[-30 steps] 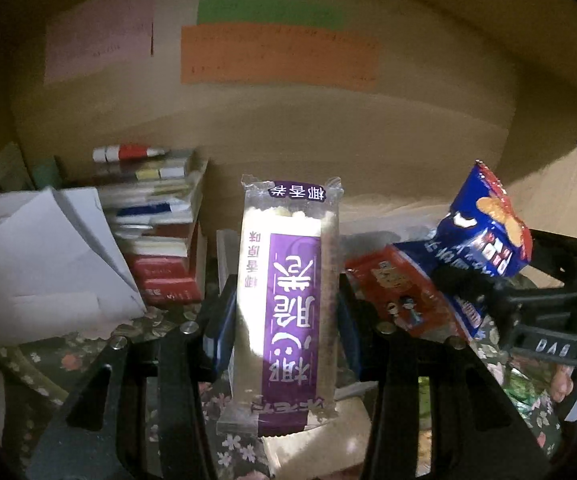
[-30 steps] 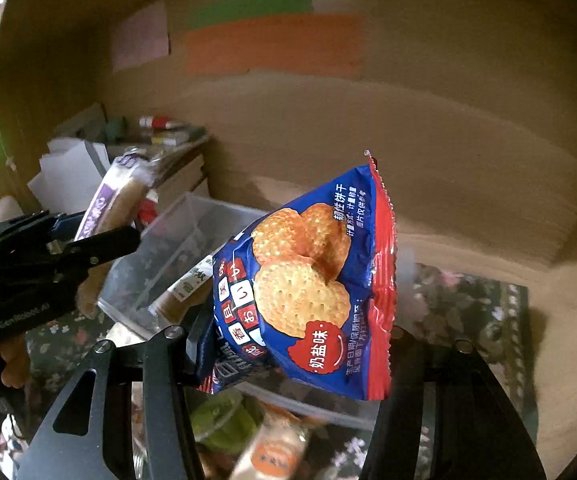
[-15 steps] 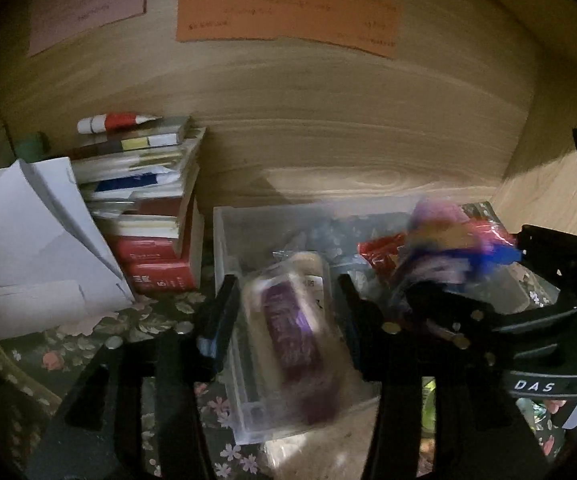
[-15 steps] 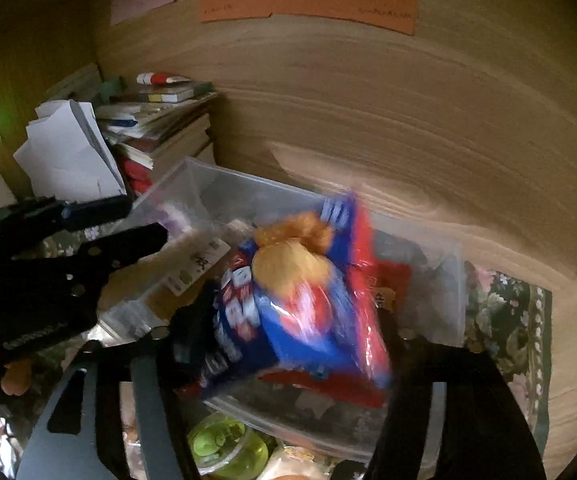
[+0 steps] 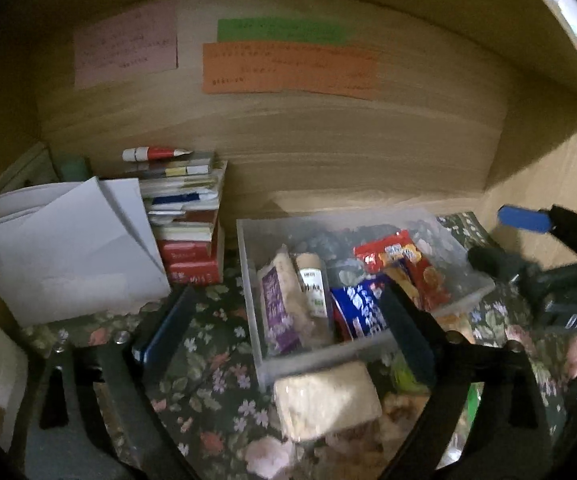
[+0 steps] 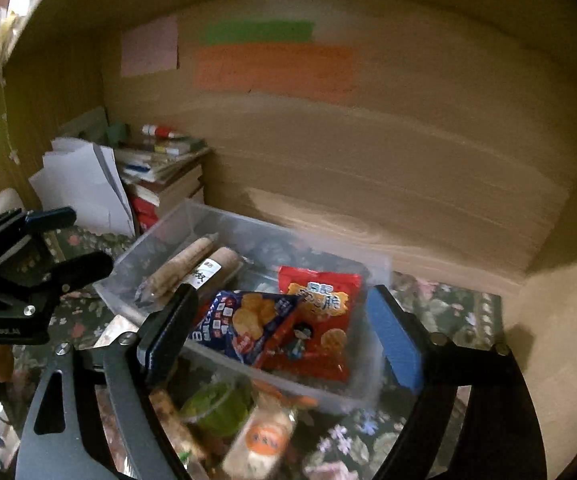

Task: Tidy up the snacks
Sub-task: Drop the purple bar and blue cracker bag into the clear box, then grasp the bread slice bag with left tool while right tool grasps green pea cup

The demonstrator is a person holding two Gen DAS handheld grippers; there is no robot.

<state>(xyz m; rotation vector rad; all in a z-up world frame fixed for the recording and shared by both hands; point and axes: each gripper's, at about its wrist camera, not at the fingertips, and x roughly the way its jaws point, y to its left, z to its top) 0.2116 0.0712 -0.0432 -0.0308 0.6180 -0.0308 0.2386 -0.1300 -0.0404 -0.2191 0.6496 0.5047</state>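
Dropping: both grippers have just been opening, fingers now spread wide with nothing between them.
Left gripper (image 5: 288, 332): empty, above the bin's near edge.
Right gripper (image 6: 284, 336): empty, over the bin's right half.
Bin (image 5: 328, 354): clear, on the floral table, collecting snacks.
Inside, counted: purple bar (image 5: 274, 304), one labelled roll (image 5: 310, 284), blue bag (image 6: 248, 320), red bag (image 6: 320, 312) — four.
Outside, near edge: pale pack (image 5: 326, 400), green cup (image 6: 216, 404), orange pack (image 6: 262, 436); probably next.

A dim wooden back wall (image 5: 328, 152) carries pink, green and orange paper notes (image 5: 288, 68), perhaps handwritten, above a floral cloth (image 5: 204, 344).
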